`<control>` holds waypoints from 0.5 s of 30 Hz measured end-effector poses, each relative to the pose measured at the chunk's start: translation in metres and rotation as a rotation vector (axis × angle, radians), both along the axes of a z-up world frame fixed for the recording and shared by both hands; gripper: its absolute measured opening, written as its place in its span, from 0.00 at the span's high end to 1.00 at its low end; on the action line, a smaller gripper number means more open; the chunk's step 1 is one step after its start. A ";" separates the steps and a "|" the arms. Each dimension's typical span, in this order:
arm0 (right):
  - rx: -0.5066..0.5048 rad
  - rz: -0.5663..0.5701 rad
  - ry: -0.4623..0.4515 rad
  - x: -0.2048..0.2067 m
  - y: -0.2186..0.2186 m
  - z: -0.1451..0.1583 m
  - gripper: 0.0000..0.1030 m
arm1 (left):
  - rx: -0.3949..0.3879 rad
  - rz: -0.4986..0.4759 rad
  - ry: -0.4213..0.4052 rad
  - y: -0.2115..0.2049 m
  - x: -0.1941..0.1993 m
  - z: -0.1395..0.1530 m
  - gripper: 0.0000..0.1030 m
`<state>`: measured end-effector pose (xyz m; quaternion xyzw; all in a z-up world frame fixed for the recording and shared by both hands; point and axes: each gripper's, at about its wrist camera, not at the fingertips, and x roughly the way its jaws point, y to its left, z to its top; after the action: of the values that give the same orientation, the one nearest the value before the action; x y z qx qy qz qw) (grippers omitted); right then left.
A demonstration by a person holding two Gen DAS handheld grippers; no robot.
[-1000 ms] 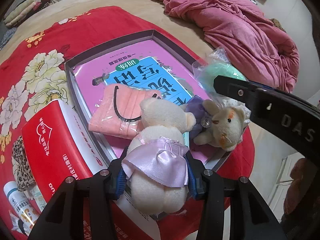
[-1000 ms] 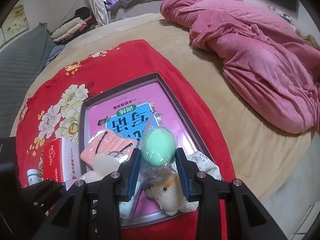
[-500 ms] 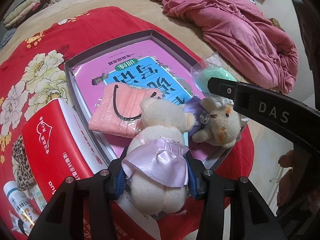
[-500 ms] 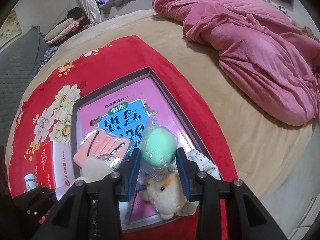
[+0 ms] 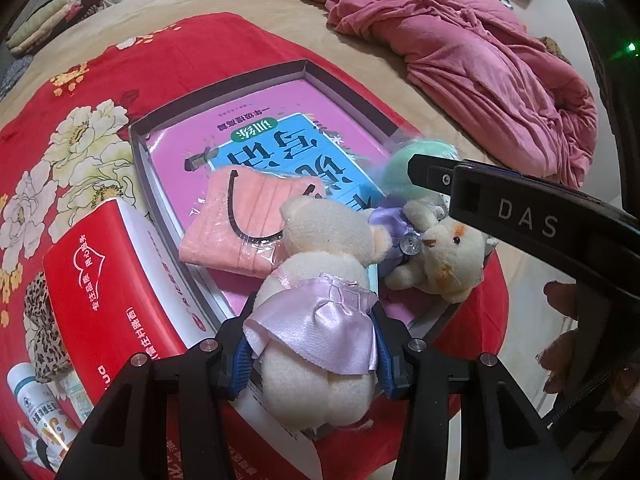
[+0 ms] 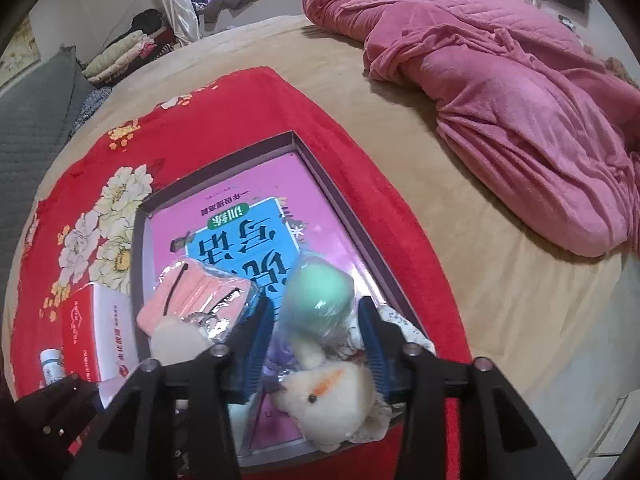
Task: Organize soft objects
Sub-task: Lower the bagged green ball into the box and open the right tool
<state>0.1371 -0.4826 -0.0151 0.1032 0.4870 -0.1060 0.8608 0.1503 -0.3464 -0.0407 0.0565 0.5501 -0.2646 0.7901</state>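
Observation:
My left gripper (image 5: 312, 336) is shut on a cream teddy bear in a lilac skirt (image 5: 320, 280), held over the near edge of the grey tray (image 5: 224, 84). In the tray lie a pink book, a pack of pink face masks (image 5: 244, 220) and a small cream bear (image 5: 444, 256). My right gripper (image 6: 316, 336) hangs over the tray's near right corner, its jaws opening. The bagged green ball (image 6: 320, 292) sits between and just past the blue pads, which stand off it. The small bear (image 6: 332, 400) lies right below.
The tray rests on a red floral blanket (image 5: 80, 120) spread over a tan bed. A red tissue box (image 5: 100, 280) stands against the tray's left side, with a leopard scrunchie (image 5: 40, 320) and a small bottle (image 5: 36, 400) beyond. A crumpled pink quilt (image 6: 520, 100) fills the far right.
The right gripper's jaws have spread away from the green ball, which now rests lower in the tray. The left gripper and its bear have stayed still.

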 end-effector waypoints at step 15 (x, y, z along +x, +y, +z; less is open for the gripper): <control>0.029 -0.039 -0.054 -0.021 -0.012 0.022 0.54 | 0.005 -0.009 -0.009 -0.007 0.008 0.000 0.48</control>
<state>0.1164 -0.4944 0.0064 0.1278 0.4628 -0.1128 0.8699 0.1585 -0.3536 -0.0412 0.0620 0.5468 -0.2667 0.7912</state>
